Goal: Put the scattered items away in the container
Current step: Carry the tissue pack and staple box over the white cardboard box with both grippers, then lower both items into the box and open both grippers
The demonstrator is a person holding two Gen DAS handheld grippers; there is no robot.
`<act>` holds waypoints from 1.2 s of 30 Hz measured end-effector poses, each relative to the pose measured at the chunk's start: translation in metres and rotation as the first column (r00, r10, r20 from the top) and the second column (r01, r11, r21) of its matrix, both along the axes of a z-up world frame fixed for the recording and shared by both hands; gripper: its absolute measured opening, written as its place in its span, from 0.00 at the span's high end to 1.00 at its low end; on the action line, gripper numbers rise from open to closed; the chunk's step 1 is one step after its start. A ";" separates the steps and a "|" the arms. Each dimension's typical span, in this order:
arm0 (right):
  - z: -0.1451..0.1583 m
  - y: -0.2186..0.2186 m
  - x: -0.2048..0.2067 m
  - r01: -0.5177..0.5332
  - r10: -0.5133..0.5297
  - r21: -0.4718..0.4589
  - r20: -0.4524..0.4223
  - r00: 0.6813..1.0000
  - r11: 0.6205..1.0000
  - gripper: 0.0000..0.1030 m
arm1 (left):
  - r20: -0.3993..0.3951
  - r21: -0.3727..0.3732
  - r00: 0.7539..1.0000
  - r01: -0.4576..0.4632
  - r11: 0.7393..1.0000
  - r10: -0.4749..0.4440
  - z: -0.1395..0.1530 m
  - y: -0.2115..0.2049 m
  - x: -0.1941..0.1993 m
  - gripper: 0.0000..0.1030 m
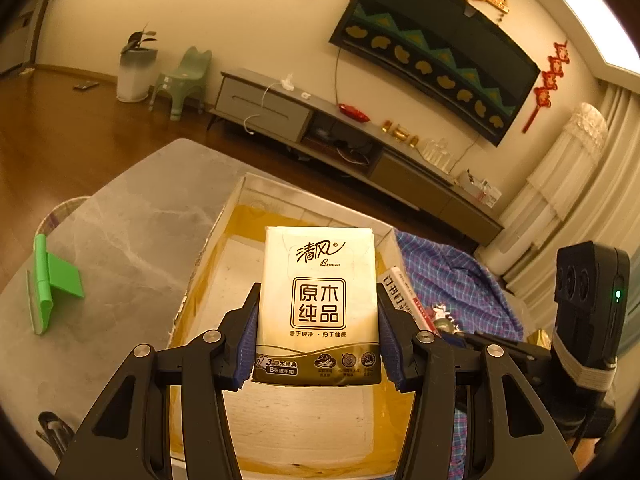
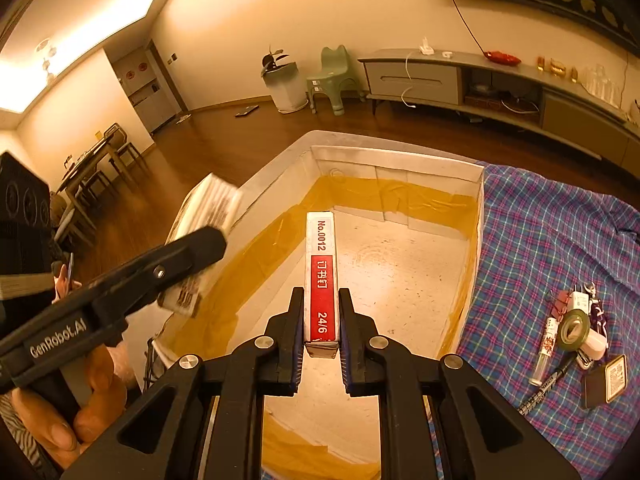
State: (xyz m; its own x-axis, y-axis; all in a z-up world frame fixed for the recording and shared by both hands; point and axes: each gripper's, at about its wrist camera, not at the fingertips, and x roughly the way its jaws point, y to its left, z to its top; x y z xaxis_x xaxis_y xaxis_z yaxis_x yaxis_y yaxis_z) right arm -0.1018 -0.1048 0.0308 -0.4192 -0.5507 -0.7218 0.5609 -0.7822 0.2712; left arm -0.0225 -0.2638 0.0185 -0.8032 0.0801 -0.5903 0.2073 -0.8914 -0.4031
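Left hand-held gripper [image 1: 318,344] pinched a tissue pack [image 1: 319,304] above the open box [image 2: 396,168], right hand-held gripper [image 2: 321,322] clamped a staple box [image 2: 321,276] over it, small items [image 2: 576,332] on checked cloth [image 2: 560,232] right.

Each wrist camera looks forward and steeply down along its own claw, close above the open box [image 1: 224,232]; both share that box [image 2: 400,168], with the TV cabinet [image 2: 416,76] toward twelve o'clock

Blue-plaid cloth [image 2: 552,240], red-white staple box [image 2: 321,280]
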 end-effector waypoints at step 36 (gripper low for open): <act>-0.008 -0.024 -0.093 -0.020 0.010 0.151 0.064 0.998 0.988 0.85 | 0.153 -0.015 0.988 -0.028 0.999 0.030 -0.020 -0.011 -0.087 0.48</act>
State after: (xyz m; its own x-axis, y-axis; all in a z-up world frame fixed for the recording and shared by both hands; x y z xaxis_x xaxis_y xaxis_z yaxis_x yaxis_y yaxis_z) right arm -0.1944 -0.1288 0.0228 -0.3627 -0.4391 -0.8220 0.5584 -0.8085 0.1855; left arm -0.1100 -0.2752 -0.0017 -0.7054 0.0494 -0.7071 0.2917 -0.8889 -0.3531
